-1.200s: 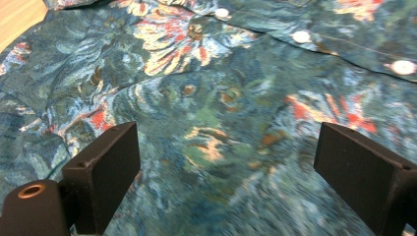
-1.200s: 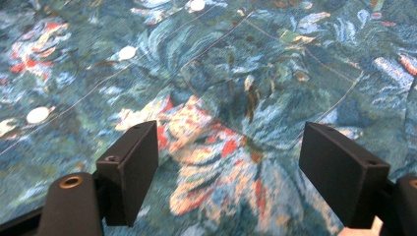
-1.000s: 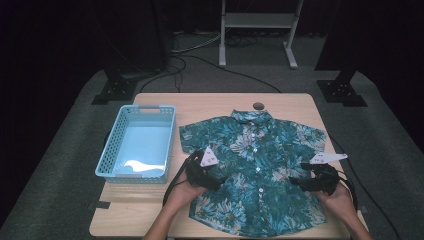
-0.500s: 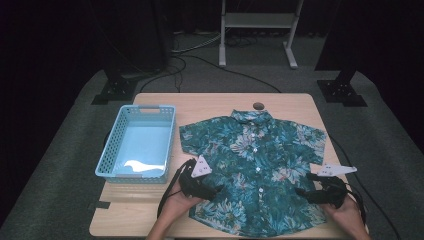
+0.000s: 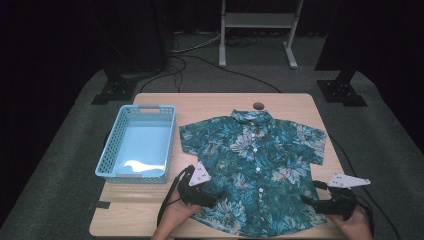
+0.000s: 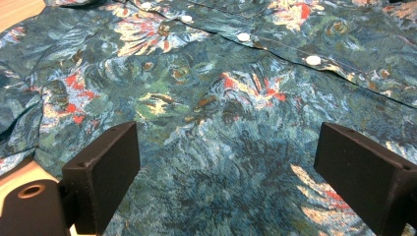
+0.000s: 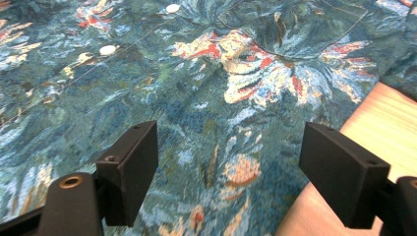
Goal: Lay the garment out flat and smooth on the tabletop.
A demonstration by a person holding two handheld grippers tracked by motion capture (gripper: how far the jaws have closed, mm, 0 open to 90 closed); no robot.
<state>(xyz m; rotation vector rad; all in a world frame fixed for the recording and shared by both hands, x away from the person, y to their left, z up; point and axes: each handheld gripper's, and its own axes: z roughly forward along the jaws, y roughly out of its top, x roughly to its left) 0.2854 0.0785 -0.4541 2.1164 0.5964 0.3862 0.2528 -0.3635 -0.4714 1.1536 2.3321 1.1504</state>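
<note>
A teal floral short-sleeved shirt (image 5: 255, 167) lies flat and buttoned on the wooden table (image 5: 210, 102), collar toward the far edge. My left gripper (image 5: 216, 198) rests low over the shirt's lower left hem, jaws wide apart, with only cloth (image 6: 231, 147) showing between them. Over the lower right hem sits my right gripper (image 5: 306, 201), also open, and its view looks down on the fabric (image 7: 221, 137) and the bare table edge (image 7: 388, 123). White buttons (image 6: 313, 60) run along the placket.
A light blue plastic basket (image 5: 137, 142) stands empty on the table's left side, beside the shirt's sleeve. A small round brown spot (image 5: 258, 105) sits just beyond the collar. Dark floor, stand feet and cables surround the table.
Both grippers have drawn back toward the table's near edge, from the shirt's middle down to its lower hem. The shirt lies as before.
</note>
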